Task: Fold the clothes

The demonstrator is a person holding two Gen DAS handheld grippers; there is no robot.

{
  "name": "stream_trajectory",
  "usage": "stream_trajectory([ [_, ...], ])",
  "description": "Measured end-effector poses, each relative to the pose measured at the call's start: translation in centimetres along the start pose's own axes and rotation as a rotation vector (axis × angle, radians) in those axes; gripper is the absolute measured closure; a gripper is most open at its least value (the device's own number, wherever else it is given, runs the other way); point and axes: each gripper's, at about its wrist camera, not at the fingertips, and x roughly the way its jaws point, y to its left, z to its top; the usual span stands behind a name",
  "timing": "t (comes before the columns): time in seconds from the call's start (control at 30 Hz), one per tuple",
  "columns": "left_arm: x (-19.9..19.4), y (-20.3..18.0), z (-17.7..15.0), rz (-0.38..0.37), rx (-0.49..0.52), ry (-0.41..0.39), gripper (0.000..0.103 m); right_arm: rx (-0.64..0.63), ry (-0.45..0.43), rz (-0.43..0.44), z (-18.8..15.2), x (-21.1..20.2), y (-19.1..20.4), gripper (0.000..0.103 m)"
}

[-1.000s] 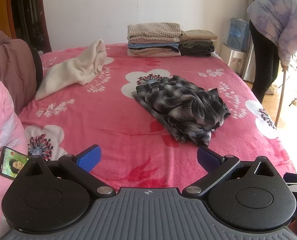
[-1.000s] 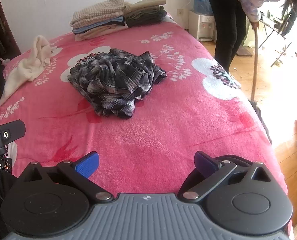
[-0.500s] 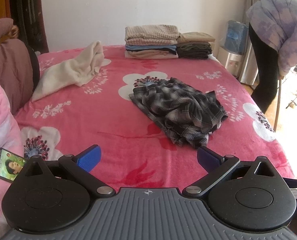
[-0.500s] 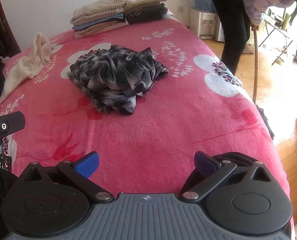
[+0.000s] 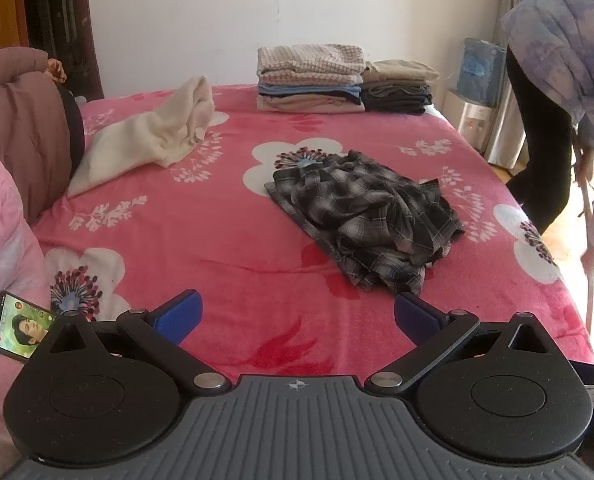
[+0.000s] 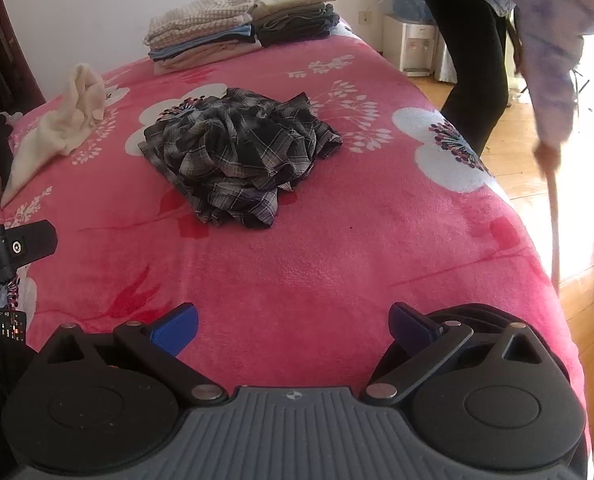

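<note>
Plainly, one crumpled plaid garment [image 5: 365, 220] is lying in the middle of the frame on the pink flowered bed [image 5: 225, 232], and it is well apart from both claws. One cream garment [image 5: 153, 136] is sprawling unfolded toward the upper left of the left wrist view. Two stacks of folded clothes are sitting side by side and touching at the top centre, against the white wall: a taller light stack [image 5: 311, 78] with a checked piece on top, and a lower dark stack [image 5: 397, 88] topped with a tan piece.

Two claws are showing, one per view. The left claw [image 5: 297, 316] is hanging wide at the bottom of its frame, its two blue-tipped fingers [image 5: 179, 314] spread far apart over bare blanket and gripping nothing. The right claw [image 6: 295, 322] is likewise standing wide and empty at the bottom of the right wrist view, with the plaid garment above it at centre.

One phone [image 5: 17, 326] is lying at the lower left edge, its screen lit; the small characters on it are too blurred to read. One person [image 5: 565, 92] in a mottled purple top and black trousers is bending at the right edge, gripping one pale stick [image 6: 553, 208]. One water dispenser [image 6: 411, 46] is standing in the upper right corner; its label is not legible.
</note>
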Motion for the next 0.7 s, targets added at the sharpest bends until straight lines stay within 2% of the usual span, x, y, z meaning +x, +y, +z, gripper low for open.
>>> stream_trajectory([
  [0.7, -0.17, 0.73, 0.04, -0.004, -0.016, -0.004, 0.0, -0.005, -0.001, 0.003, -0.24, -0.19, 0.42, 0.0],
])
